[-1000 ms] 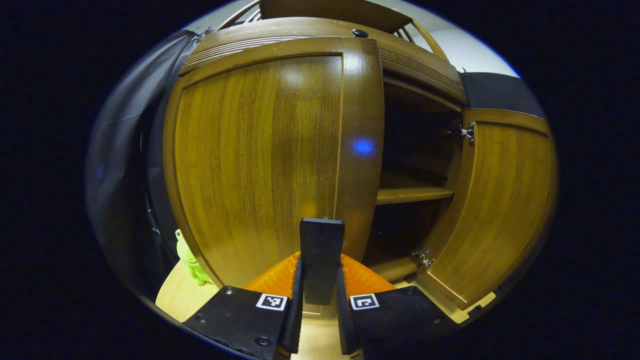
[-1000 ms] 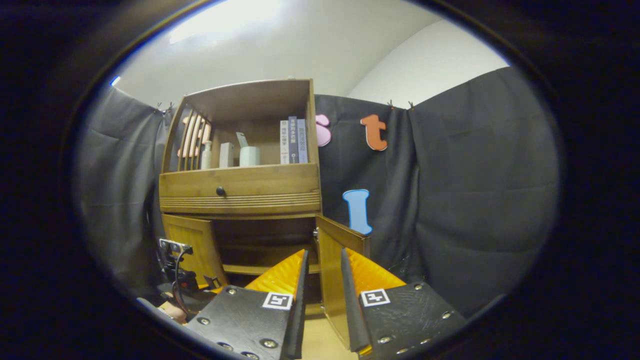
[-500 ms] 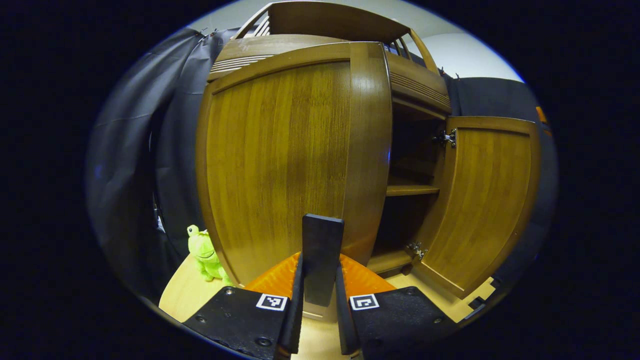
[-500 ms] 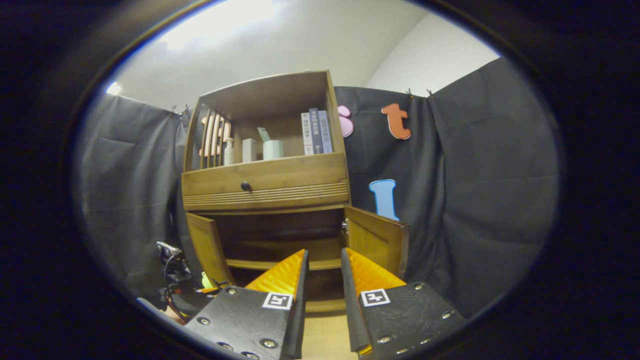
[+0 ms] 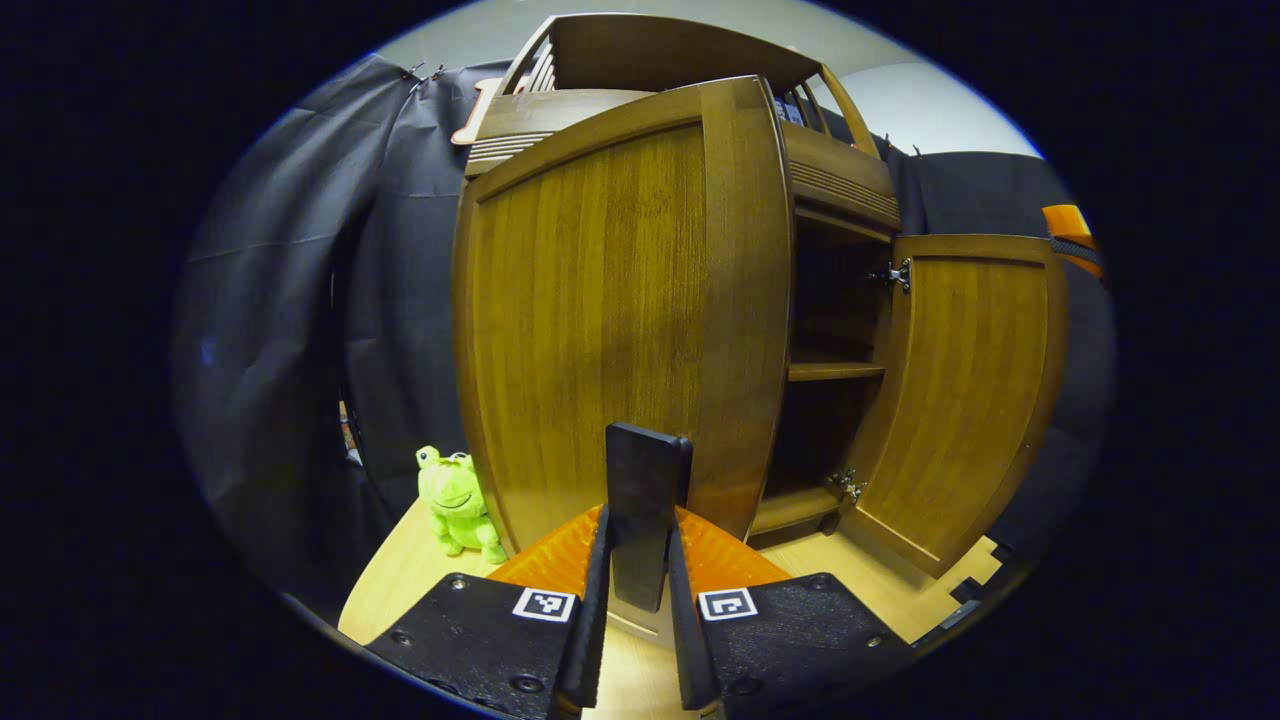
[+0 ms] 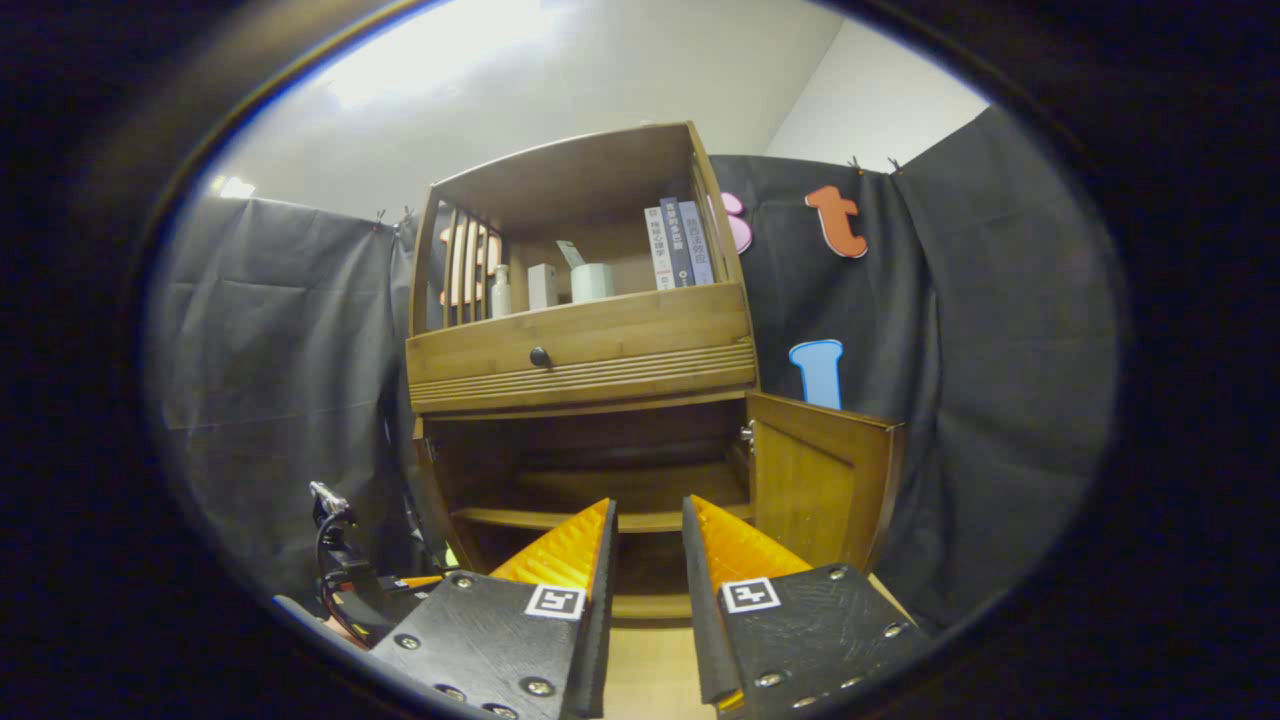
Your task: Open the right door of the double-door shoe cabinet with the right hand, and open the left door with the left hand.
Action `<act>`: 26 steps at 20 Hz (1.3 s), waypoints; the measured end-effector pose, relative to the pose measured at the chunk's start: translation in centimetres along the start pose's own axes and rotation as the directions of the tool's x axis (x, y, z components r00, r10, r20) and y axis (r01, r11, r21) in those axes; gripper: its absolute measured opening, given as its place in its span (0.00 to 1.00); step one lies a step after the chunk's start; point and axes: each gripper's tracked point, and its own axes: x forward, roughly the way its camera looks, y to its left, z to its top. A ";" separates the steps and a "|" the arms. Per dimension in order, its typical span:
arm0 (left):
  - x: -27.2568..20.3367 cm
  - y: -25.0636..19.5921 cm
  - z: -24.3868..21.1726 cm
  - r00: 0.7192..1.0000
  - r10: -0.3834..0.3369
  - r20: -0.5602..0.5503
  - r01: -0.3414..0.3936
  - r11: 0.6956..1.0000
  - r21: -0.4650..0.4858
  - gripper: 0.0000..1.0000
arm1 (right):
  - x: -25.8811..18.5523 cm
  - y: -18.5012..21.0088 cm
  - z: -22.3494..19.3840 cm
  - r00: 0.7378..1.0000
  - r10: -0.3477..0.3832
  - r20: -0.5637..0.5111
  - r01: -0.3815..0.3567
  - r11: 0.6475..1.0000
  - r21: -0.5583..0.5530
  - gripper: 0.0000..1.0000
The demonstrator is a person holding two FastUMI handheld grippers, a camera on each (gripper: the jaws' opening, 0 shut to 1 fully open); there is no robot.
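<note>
Shoe cabinet (image 6: 580, 350), both doors swung out. Left gripper view: left tongs (image 5: 640, 560) clamped on the black handle (image 5: 645, 515) of the left door (image 5: 610, 320); right door (image 5: 965, 390) open beyond; green frog toy (image 5: 455, 500) on the floor beside the cabinet. Right gripper view: upper shelf with books (image 6: 678, 243) and cup (image 6: 592, 281); drawer knob (image 6: 539, 356); left door edge-on, hard to make out. Right tongs (image 6: 648, 560) narrowly parted, holding nothing, well apart from the right door

Cabinet doors (image 5: 620, 330) – glossy varnished wood w/ visible grain; hinges (image 5: 900, 275) shiny metal; frog toy (image 5: 455, 500) plush.
</note>
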 end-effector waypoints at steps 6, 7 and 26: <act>0.4 0.0 -0.2 1.000 -0.007 0.002 0.006 1.000 0.019 0.34 | -0.1 1.1 -0.8 0.998 0.058 -0.040 -0.058 0.998 0.013 0.35; 0.4 -0.1 -0.3 1.000 -0.008 0.000 0.008 1.000 0.022 0.31 | -0.3 1.3 -0.9 0.997 0.065 -0.044 -0.065 0.998 0.014 0.35; -0.6 2.0 -0.1 0.988 0.154 0.016 -0.153 0.987 -0.048 0.31 | -0.6 1.9 -1.4 0.992 0.089 -0.087 -0.087 0.996 0.031 0.35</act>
